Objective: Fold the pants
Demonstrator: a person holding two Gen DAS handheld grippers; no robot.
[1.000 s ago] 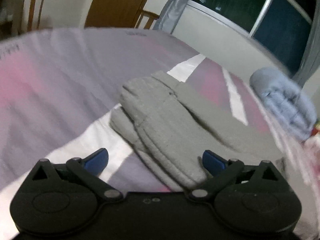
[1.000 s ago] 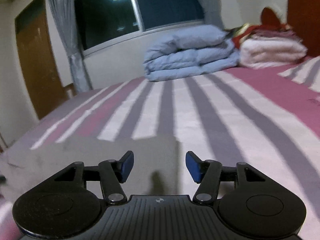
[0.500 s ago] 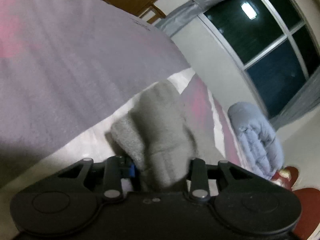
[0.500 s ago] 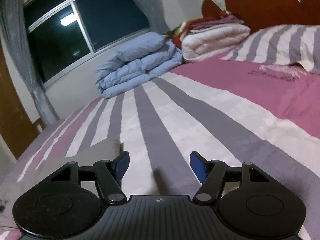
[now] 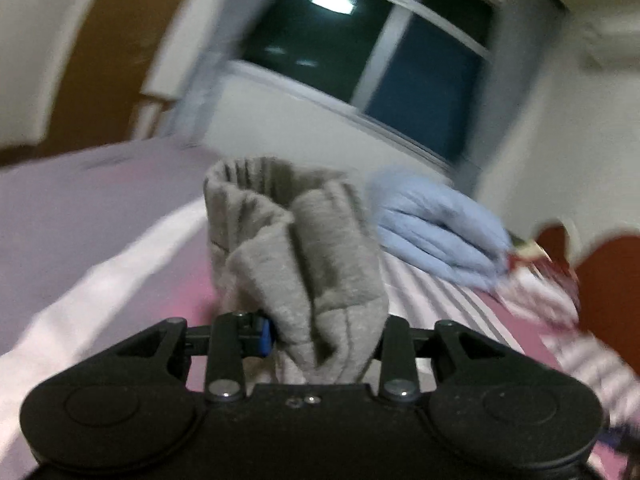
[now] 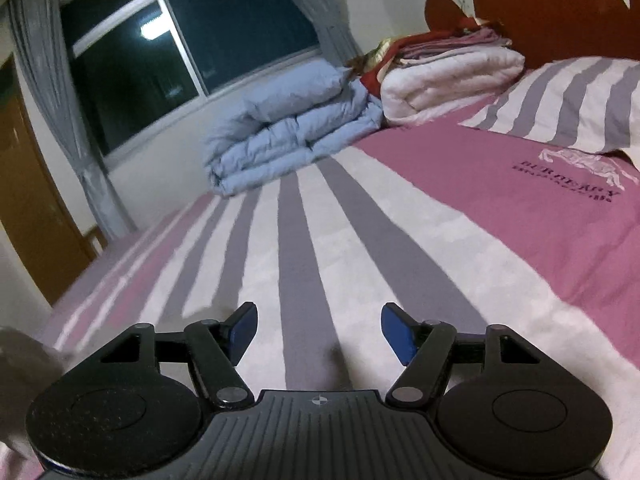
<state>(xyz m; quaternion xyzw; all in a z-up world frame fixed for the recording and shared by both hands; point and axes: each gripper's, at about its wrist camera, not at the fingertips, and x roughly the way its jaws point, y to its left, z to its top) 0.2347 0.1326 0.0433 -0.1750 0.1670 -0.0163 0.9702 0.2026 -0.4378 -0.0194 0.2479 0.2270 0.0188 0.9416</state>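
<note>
Pants, grey and soft, bunch up between the jaws of the left gripper, which is clamped narrow on a thick fold of the fabric. The cloth rises from the jaws toward twelve o'clock in the left wrist view, its ribbed hem crumpled at the top, lifted clear of the bed. A sliver of one blue pad shows at the nine o'clock side of the fold; the other pad is hidden by the cloth. This view is blurred.

Right gripper hangs over the striped bedspread with its jaws fairly wide and opening, nothing between them. A grey patch at the eight o'clock edge of the right wrist view may be more of the pants, but it is too blurred to tell.

Toward twelve o'clock from the right gripper lies a folded blue duvet, and at one o'clock a stack of white and red bedding. A striped pillow sits at two o'clock, against a dark red headboard. A dark window with grey curtains fills the far wall.
</note>
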